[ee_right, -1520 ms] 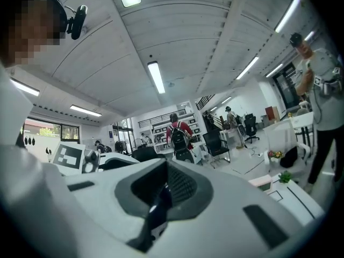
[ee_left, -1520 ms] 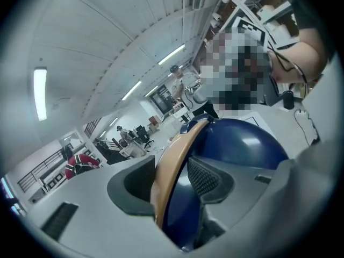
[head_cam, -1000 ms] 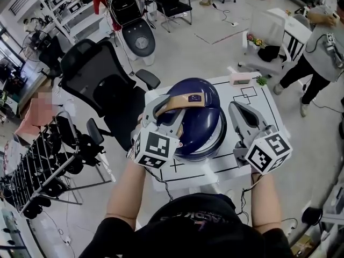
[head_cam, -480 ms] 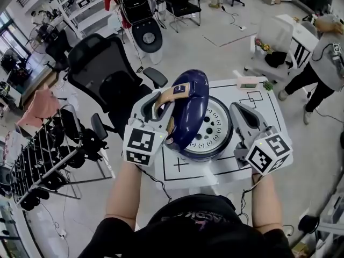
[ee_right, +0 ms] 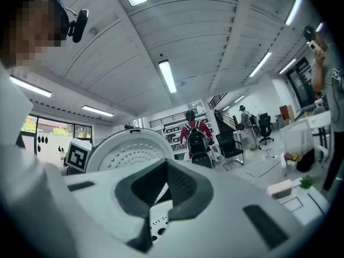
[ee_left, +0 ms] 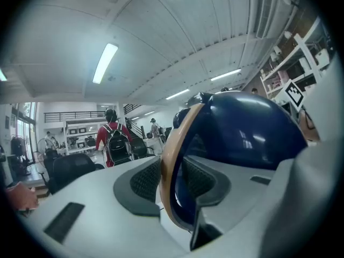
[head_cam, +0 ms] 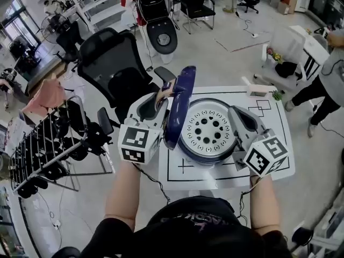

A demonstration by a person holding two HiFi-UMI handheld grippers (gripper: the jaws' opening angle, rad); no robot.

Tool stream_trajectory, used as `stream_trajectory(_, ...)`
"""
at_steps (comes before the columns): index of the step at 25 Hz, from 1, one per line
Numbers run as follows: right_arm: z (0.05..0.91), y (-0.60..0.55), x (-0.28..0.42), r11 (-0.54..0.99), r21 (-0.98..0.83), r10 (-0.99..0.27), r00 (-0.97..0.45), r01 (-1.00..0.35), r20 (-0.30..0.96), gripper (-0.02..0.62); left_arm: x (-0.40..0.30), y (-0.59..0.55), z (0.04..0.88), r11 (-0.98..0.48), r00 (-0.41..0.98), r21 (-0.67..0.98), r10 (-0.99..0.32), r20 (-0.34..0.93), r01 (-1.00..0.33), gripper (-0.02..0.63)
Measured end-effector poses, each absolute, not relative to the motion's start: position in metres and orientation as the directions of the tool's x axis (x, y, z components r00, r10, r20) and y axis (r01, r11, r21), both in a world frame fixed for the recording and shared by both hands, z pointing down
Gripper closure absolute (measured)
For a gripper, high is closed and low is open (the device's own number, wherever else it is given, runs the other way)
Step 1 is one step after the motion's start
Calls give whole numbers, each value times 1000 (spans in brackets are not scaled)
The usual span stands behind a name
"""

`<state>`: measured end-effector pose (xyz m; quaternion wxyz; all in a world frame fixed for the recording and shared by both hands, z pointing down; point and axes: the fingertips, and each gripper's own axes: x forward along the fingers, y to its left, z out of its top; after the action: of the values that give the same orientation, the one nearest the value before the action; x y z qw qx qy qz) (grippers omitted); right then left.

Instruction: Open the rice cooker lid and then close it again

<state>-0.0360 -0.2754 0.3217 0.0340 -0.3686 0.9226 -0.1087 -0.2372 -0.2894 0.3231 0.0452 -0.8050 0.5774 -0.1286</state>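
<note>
The left gripper (ee_left: 172,179) has its 2 fingers squeezed on the tan handle (ee_left: 167,160). They have just been closing. The blue lid (head_cam: 180,104) stands on its edge just past the fingertips, and the cooker (head_cam: 210,158) is open beside it. I think the lid is up enough. Keep the squeeze tight and swing it down slowly. The right gripper (head_cam: 240,120) has its fingers together and empty, and sits beside the cooker.
</note>
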Motion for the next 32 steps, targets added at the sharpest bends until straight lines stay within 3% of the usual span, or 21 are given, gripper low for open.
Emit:
stream_trajectory(26,333,-288,-83,771,-238,-599,-799,-590,41,594,-295,-285,343,-250,237,-54,-957,169,-967,505)
stream_trajectory(32,330,-287,-87,778,-236,-590,-806,-583,44,594,-300,-281,341,-214,202,-63,-967,158,-975,478)
